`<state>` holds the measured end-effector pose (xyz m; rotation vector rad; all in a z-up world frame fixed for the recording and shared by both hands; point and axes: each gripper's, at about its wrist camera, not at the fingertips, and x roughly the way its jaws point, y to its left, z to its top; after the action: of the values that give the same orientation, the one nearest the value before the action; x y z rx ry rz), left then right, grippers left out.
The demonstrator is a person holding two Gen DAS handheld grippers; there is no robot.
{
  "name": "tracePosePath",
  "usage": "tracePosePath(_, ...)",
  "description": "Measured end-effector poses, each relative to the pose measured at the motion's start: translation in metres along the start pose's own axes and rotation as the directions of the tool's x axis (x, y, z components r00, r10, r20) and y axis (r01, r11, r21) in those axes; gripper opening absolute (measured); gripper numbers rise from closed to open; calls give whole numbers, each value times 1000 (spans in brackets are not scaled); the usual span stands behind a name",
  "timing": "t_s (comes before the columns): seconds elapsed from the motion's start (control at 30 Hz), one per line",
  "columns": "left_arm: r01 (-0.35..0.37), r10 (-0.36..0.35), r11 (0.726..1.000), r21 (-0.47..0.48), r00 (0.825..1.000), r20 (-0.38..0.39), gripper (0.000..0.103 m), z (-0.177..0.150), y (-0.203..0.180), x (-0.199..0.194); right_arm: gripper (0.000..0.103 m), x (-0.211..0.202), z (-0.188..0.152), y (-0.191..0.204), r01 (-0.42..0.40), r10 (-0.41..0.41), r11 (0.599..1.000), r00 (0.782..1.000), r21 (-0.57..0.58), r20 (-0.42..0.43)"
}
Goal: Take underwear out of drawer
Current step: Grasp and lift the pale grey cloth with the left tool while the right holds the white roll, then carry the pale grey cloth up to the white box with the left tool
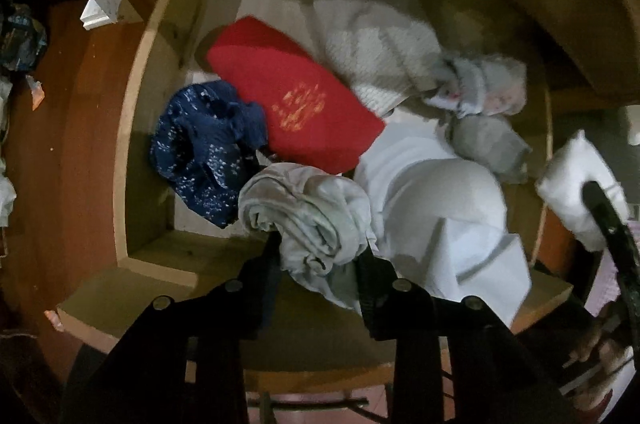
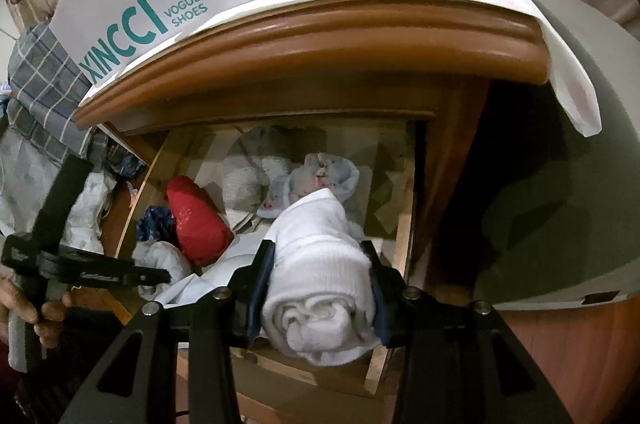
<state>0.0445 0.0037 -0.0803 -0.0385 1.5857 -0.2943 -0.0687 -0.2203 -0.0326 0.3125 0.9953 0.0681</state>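
Left gripper (image 1: 320,244) points steeply down into open drawer (image 1: 132,152), fingers clamped on pale grey rolled underwear (image 1: 308,216) at front edge. Roll's long axis runs away from gripper, between the fingers. Right gripper (image 2: 318,272) grasps white rolled garment (image 2: 320,288), held above drawer's right front corner.

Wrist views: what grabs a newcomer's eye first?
The bright red folded cloth in the middle of the open wooden drawer. Then the rolled white knit bundle clamped in the right gripper, and the crumpled pale grey garment pinched by the left gripper.
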Motion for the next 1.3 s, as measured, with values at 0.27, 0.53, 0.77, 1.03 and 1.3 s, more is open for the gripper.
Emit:
tracePosePath(0.27, 70, -73, 997, 25, 990, 121, 30, -18, 7, -34, 42, -2, 0, -2, -4, 4, 1000, 1000, 5, 6)
tracePosePath(0.53, -60, 3, 986, 157, 940, 340, 30, -31, -9, -89, 42, -1, 1, -1, 1, -1, 1000, 1000, 3, 5)
tracePosePath(0.77, -129, 0, 961, 246, 886, 465, 30, -43, -17, -131, 42, -1, 1, -1, 5, -5, 1000, 1000, 5, 2)
tracePosePath(1.03, -120, -61, 948, 294, 841, 538, 30, -56, -22, -194, 42, 2, 1, 0, 10, -10, 1000, 1000, 1, -1)
tracePosePath(1.3, -93, -151, 943, 318, 734, 662, 31, -32, -36, -303, 42, 2, 2, 0, 13, -13, 1000, 1000, 1, 2)
